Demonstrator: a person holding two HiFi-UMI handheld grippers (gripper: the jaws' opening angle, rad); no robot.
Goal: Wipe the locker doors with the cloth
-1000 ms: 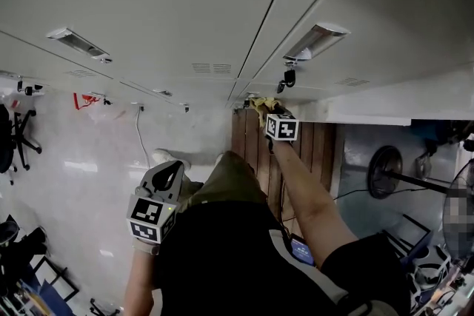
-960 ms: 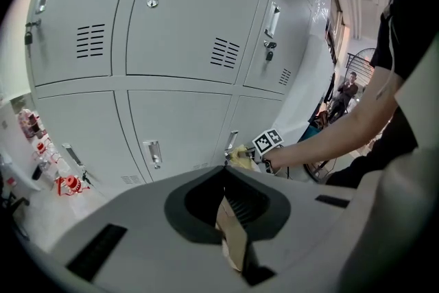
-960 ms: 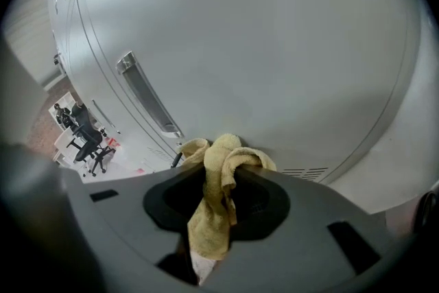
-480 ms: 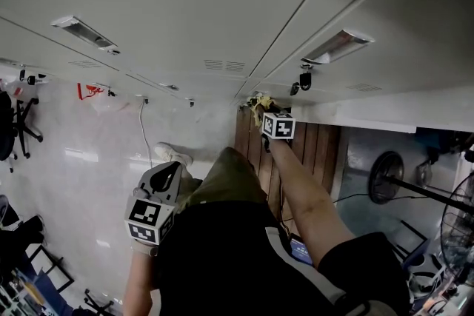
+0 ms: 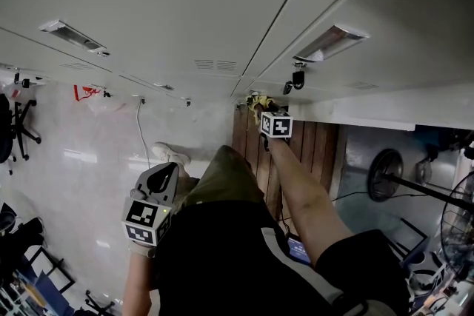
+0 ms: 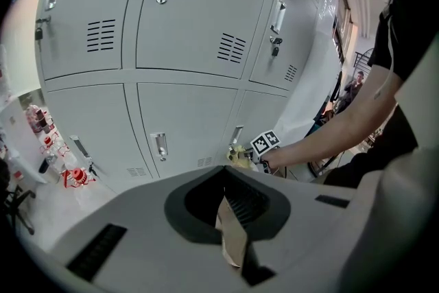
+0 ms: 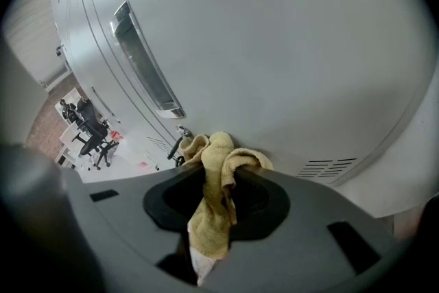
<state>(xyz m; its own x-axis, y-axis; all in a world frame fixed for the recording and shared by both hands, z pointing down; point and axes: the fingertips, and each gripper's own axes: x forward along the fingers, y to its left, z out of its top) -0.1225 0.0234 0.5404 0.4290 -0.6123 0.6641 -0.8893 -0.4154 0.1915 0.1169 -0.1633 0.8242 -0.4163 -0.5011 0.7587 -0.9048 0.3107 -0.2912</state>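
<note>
While the right gripper (image 7: 221,182) is clamped on the yellow cloth (image 7: 218,147), only a small bunched wad stands proud of the jaws; the wad sits at, apparently against, a grey locker door (image 7: 288,38) low in the bank, below its handle (image 7: 144,62) and beside the vent slots (image 7: 328,167); left gripper (image 6: 230,216) hangs back by the person's hip, jaws together, nothing gripped.

Risks, judged:
- little cloth ahead of the jaws; pressing harder could let the hard jaw tips rub the paint
- the small lock fitting (image 7: 180,139) lies close to the wad; a sweep that way may snag a fold and drag the cloth out of the grip
- a bunched cloth covers a narrow strip; patches may be missed

Writing: none legible; doors carry no readable label or brand; only black-and-white square markers on the gripper cube (image 5: 275,124).
</note>
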